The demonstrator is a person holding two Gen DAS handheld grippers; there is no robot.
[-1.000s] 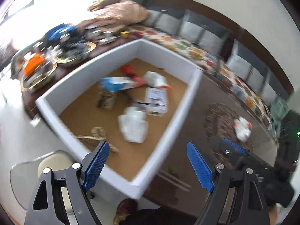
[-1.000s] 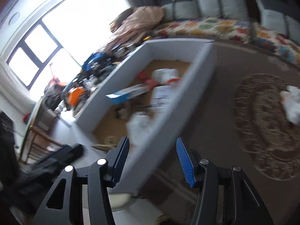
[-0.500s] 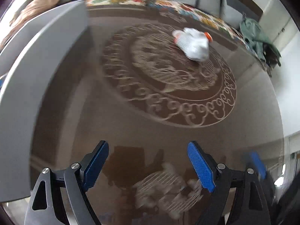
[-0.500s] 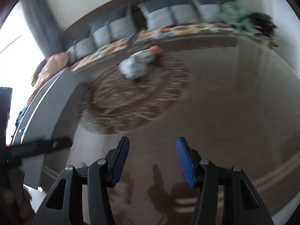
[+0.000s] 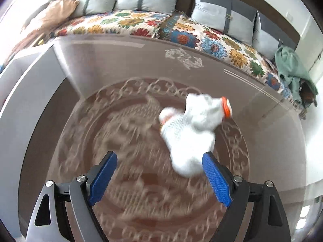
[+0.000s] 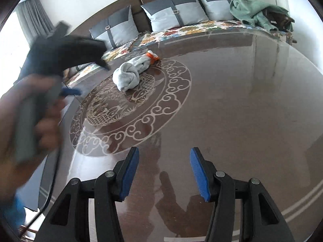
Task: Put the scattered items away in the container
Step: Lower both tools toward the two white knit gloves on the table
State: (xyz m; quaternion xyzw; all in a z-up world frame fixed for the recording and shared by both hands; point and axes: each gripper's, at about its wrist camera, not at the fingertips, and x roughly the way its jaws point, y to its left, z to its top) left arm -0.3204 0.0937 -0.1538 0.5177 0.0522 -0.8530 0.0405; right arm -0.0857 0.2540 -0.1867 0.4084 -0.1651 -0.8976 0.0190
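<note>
A white rolled sock bundle with an orange cuff lies on the dark brown table, on its round pale ornament. My left gripper is open just above the table, and the bundle's near end sits beside its right fingertip. The white container's wall runs along the left edge of the left wrist view. In the right wrist view the bundle lies far ahead. My right gripper is open and empty over bare table. The left gripper's body and the hand holding it are blurred at the left.
A sofa with a floral cover and grey cushions runs behind the table's far edge. A green cloth lies on its right end.
Both grippers have swung away from the white container toward the table's ornament. My left gripper has come close to the white bundle. Both grippers stayed open.
</note>
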